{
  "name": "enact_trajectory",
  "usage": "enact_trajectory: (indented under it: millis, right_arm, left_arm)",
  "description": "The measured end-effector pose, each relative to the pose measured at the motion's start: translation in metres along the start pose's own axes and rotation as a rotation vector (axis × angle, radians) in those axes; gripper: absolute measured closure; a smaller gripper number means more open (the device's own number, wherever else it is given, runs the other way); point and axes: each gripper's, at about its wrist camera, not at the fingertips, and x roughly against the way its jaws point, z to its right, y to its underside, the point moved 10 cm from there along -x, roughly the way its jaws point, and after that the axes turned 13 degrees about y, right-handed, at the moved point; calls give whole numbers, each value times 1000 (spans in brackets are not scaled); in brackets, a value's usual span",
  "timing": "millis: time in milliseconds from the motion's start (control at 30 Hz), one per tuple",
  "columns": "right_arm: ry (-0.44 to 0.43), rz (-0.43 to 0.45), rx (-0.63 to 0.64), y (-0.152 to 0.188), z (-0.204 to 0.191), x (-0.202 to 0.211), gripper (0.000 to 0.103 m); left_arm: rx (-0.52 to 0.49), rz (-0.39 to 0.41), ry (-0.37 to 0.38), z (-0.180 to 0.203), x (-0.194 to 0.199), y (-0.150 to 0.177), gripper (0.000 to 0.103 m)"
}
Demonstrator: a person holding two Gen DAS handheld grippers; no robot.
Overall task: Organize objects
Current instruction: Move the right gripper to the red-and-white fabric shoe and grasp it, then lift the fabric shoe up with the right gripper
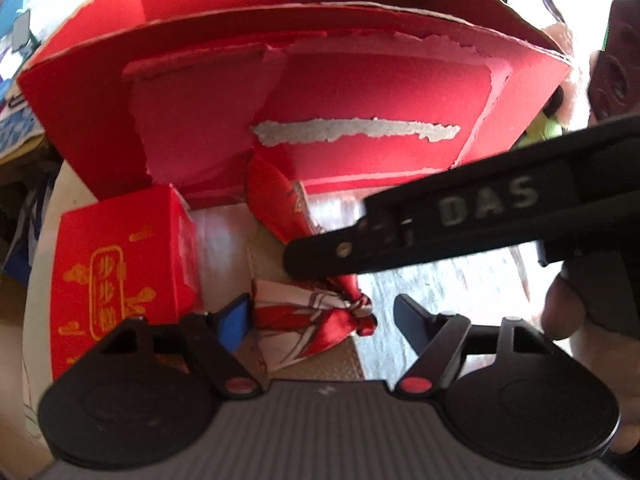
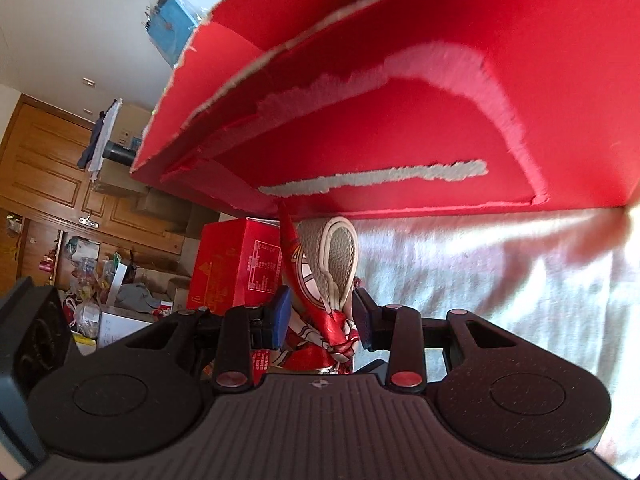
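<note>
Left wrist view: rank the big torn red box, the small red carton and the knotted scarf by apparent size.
1. big torn red box
2. small red carton, though it sits nearer the camera
3. knotted scarf

Both grippers are showing black linkage arms, red pivot caps and blue pads (image 2: 281, 316); the right gripper (image 1: 304, 256) is bearing "DAS" lettering.

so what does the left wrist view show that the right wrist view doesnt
Only the left wrist view: the right gripper's black arm marked DAS, a hand and the small red box's gold-lettered front. Only the right wrist view: wooden doors, floor clutter and a beige leather handle loop. Both: the large torn red box, the red patterned scarf knot, the white cloth.
</note>
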Motion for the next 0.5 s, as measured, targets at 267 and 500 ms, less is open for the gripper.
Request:
enact_trajectory:
  millis: [267,500]
  right_arm:
    - [-4,-13,-7,-2,-1,-9,66]
    - [4,3,8,0,8,-6,71]
  left_arm:
    - [-59,-6,-12,-4,-1,-2,36]
    - [-79,-16,-5,-3,-1,-3,35]
